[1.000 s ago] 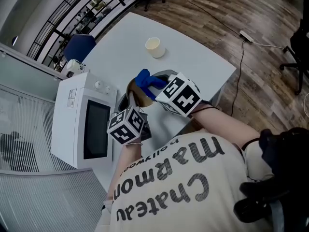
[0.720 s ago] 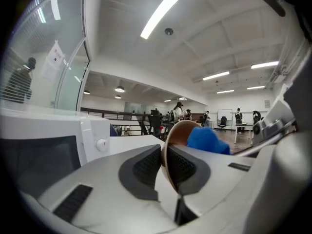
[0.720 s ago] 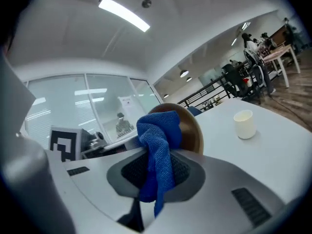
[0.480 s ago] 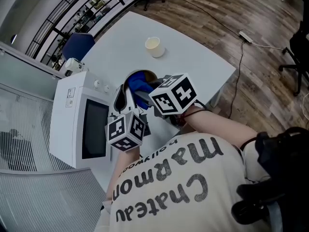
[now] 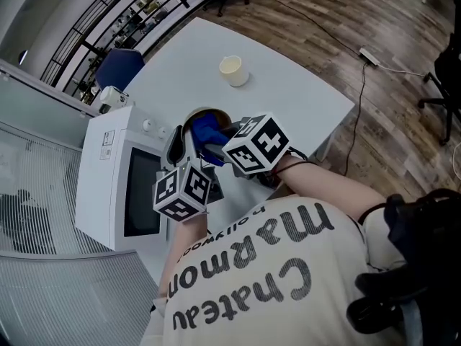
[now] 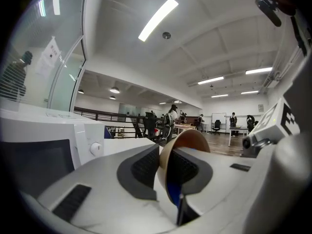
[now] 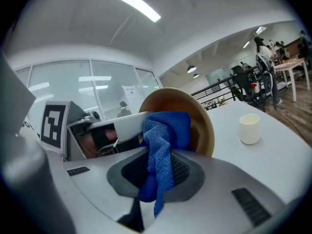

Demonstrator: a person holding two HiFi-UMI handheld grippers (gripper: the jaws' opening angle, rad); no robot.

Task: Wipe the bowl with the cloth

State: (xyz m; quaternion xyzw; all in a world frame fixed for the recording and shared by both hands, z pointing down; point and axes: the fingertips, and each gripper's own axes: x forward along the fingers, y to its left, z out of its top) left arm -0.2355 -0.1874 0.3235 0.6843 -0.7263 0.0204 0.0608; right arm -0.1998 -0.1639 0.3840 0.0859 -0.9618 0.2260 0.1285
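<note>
A tan bowl (image 5: 189, 126) is held tilted above the white table, its opening toward my right gripper. My left gripper (image 5: 180, 148) is shut on the bowl's rim (image 6: 166, 172), which stands edge-on between its pads; these jaws have just been opening a little with the rim still between them. In the right gripper view the blue cloth (image 7: 163, 150) hangs pinched in my right gripper (image 7: 155, 177). Its upper part lies against the inside of the bowl (image 7: 197, 118). From the head view the cloth (image 5: 207, 131) fills the bowl's mouth, with the right gripper (image 5: 217, 147) just beneath it.
A white microwave (image 5: 119, 182) stands directly left of the grippers. A cream paper cup (image 5: 232, 69) sits farther out on the table (image 5: 295, 96). A blue chair (image 5: 115, 69) is beyond the table's far corner, and wooden floor with a cable lies to the right.
The right gripper has moved left and carried the cloth from the bowl's edge into its mouth. The left gripper has risen and tipped the bowl more upright.
</note>
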